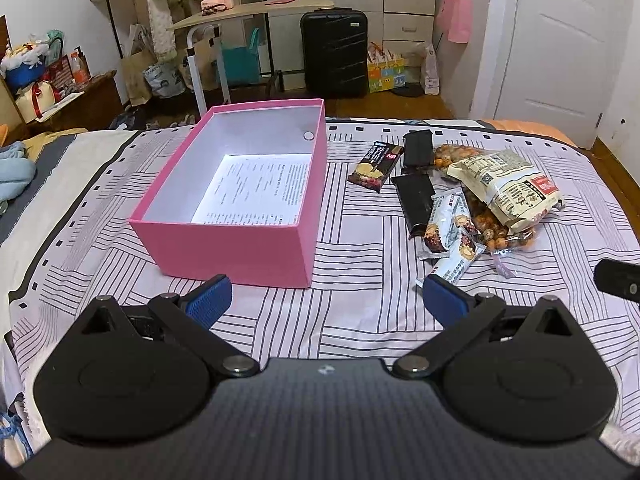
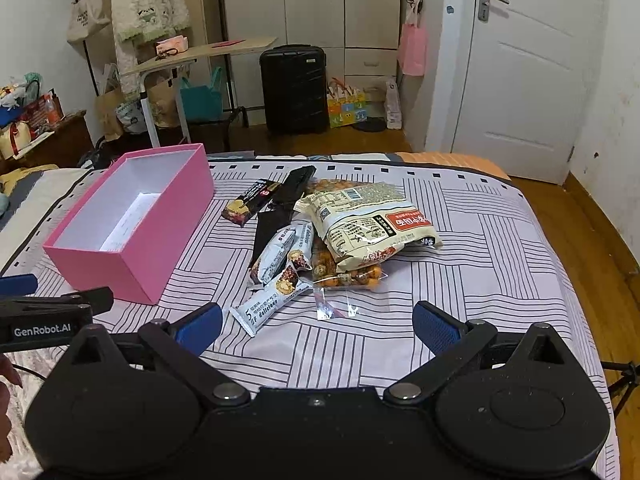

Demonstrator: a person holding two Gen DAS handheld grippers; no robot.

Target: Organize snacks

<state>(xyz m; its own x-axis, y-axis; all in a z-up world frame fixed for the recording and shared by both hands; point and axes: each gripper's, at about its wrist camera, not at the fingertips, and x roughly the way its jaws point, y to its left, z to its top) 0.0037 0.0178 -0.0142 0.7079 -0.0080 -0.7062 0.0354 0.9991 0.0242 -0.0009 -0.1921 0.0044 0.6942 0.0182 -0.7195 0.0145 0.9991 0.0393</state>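
Both grippers, left (image 1: pixel 326 300) and right (image 2: pixel 316 326), wide apart, level above bedspread (image 1: pixel 360 320).

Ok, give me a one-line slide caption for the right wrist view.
Open right gripper hovers over the snack pile on the bed, empty pink box waiting at left.

pink box (image 1: pixel 236 250); striped bedspread (image 1: pixel 360 320); black suitcase (image 1: pixel 334 52)
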